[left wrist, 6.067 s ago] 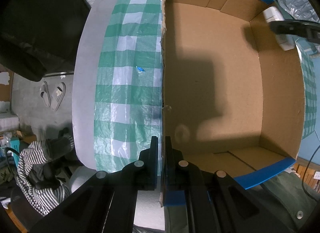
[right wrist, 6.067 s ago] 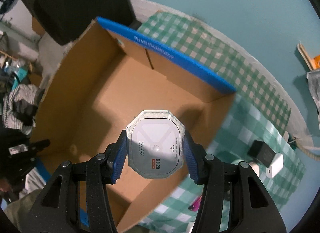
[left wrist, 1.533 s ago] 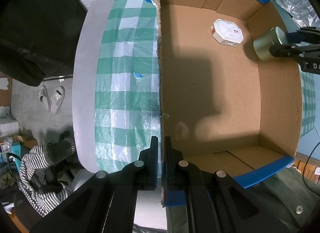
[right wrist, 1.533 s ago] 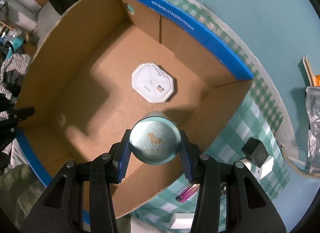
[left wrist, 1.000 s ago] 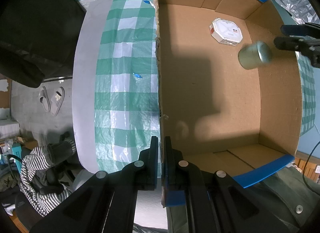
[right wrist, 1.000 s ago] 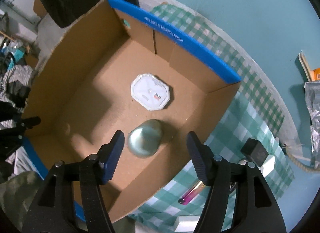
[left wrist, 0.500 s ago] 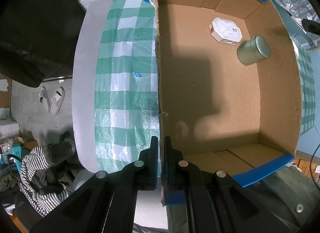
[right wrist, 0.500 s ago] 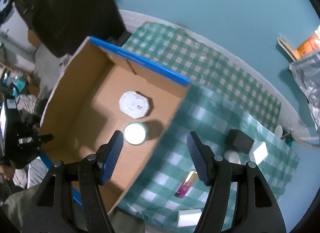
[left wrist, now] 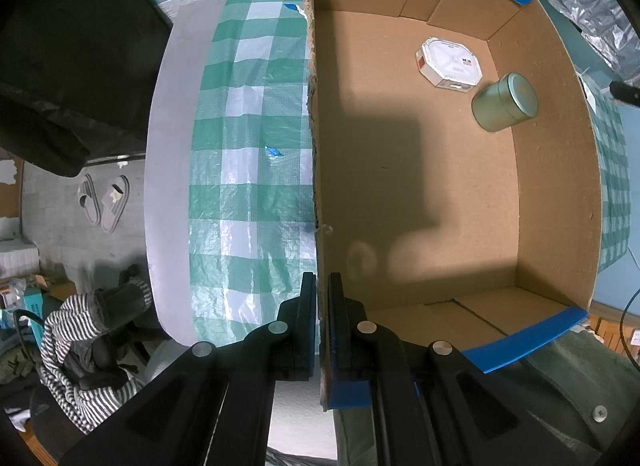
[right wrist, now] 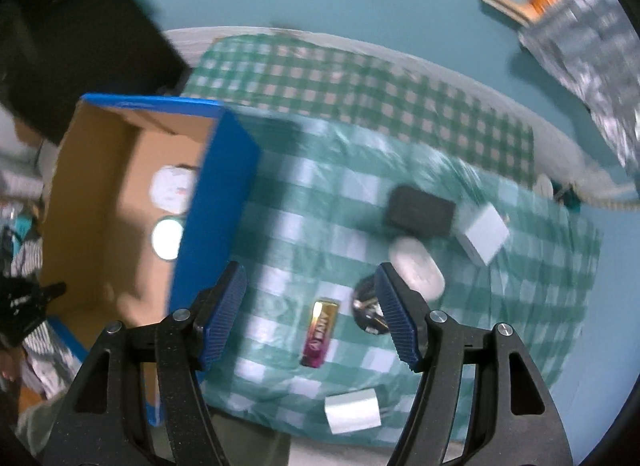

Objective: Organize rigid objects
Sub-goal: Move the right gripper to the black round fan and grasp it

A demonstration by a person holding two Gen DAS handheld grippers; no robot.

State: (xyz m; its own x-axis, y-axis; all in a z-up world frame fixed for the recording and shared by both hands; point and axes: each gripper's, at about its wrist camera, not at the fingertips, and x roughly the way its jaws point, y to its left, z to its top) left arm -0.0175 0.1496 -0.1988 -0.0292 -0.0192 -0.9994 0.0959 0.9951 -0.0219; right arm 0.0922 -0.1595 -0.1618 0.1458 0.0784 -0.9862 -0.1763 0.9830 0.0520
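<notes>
A cardboard box with blue-taped rims stands on the green checked cloth. Inside it lie a white octagonal box and a green round tin; both also show blurred in the right wrist view, the octagonal box and the tin. My left gripper is shut on the box's left wall. My right gripper is open and empty above the cloth, right of the box. Under it lie a pink-gold lighter, a white oval case, a black block, a white cube and a dark metal piece.
A white block lies near the cloth's front edge. A silver bag and an orange packet lie on the teal surface at the far right. A dark bag is left of the table, with slippers on the floor.
My right gripper let go of the green tin in the box, then swung right, out of the box, over the loose items on the cloth. My left gripper kept its hold.
</notes>
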